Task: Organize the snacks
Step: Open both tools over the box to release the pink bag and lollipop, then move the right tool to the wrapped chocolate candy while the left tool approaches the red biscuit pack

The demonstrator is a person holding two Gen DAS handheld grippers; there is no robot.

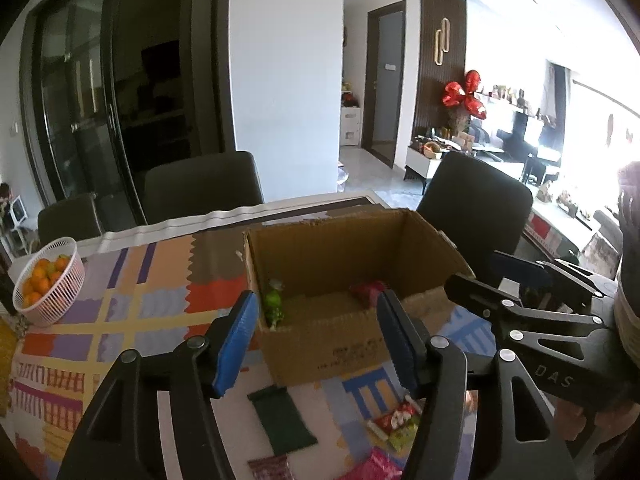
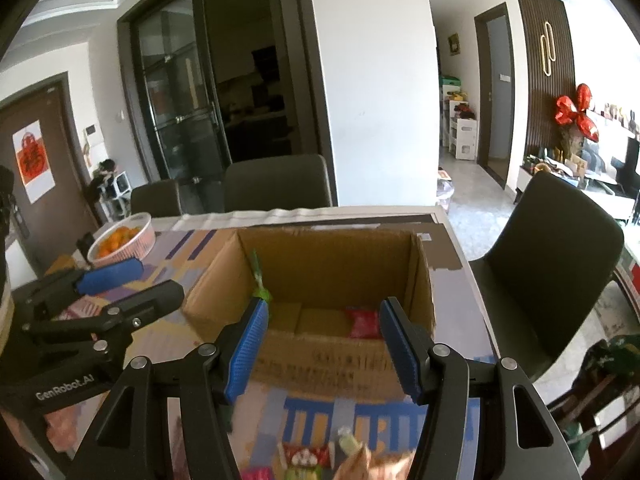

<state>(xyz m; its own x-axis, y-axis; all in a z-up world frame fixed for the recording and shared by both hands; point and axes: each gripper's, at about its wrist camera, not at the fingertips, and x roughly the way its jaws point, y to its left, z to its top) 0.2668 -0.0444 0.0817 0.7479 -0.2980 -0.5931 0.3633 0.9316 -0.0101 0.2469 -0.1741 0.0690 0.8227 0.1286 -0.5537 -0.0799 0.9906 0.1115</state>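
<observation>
An open cardboard box (image 1: pixel 328 344) (image 2: pixel 320 360) stands on the patterned tablecloth. Inside it a green packet (image 1: pixel 274 306) (image 2: pixel 260 292) leans at the left wall and a red packet (image 1: pixel 368 290) (image 2: pixel 362 322) lies at the right. My left gripper (image 1: pixel 316 340) is open just before the box's near wall, with nothing between its blue pads. My right gripper (image 2: pixel 322 350) is also open at the box's near edge and holds nothing. Loose snack packets (image 1: pixel 396 426) (image 2: pixel 308 456) lie on the cloth in front of the box.
A white basket of oranges (image 1: pixel 48 280) (image 2: pixel 120 240) sits at the table's far left. Dark chairs (image 1: pixel 200 188) (image 2: pixel 560 264) stand behind and right of the table. A dark green packet (image 1: pixel 284 420) and pink wrappers (image 1: pixel 376 466) lie near the front edge.
</observation>
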